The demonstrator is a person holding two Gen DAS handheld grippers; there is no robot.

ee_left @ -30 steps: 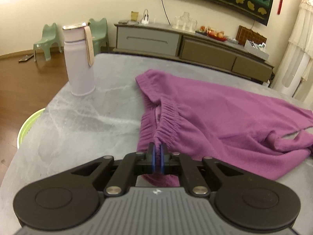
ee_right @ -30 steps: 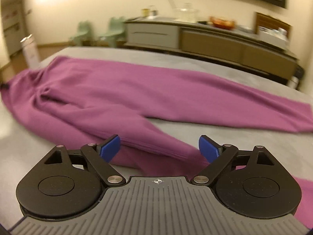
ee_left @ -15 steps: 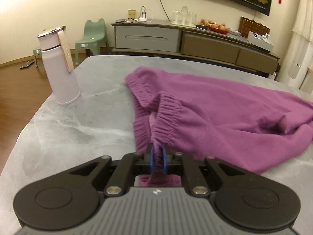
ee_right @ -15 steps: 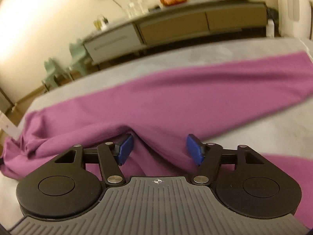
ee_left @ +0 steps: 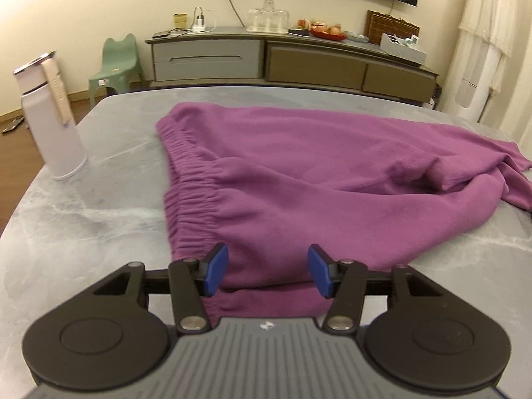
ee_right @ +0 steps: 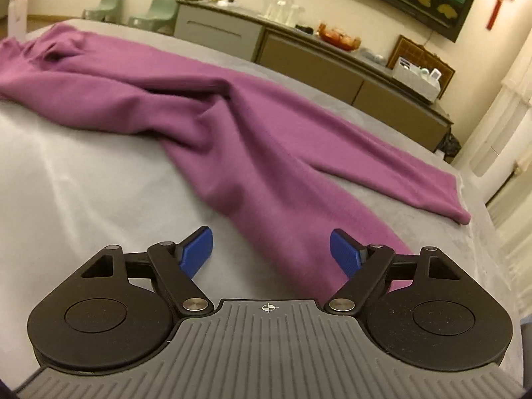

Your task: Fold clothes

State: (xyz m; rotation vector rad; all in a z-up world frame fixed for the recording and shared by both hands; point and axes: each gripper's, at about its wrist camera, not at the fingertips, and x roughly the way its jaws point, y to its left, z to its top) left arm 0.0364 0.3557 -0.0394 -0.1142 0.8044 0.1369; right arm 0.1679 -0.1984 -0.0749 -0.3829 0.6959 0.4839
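Purple sweatpants [ee_left: 299, 173] lie on the grey marble table [ee_left: 83, 226], the elastic waistband [ee_left: 189, 196] toward the left. My left gripper [ee_left: 267, 274] is open, its blue pads on either side of the near waistband corner, holding nothing. In the right wrist view the pants' legs [ee_right: 266, 139] stretch toward the right edge of the table [ee_right: 83, 183]. My right gripper [ee_right: 271, 254] is open over the near leg, holding nothing.
A tall white bottle [ee_left: 50, 116] stands on the table's left side. Behind the table are a long low sideboard [ee_left: 282, 63], green children's chairs [ee_left: 116, 60] and a white curtain [ee_left: 485, 33]. The table's right edge [ee_right: 482, 226] lies near the leg ends.
My left gripper has opened and let go of the waistband, which now lies flat on the table. My right gripper has moved rightward along the legs and stayed open.
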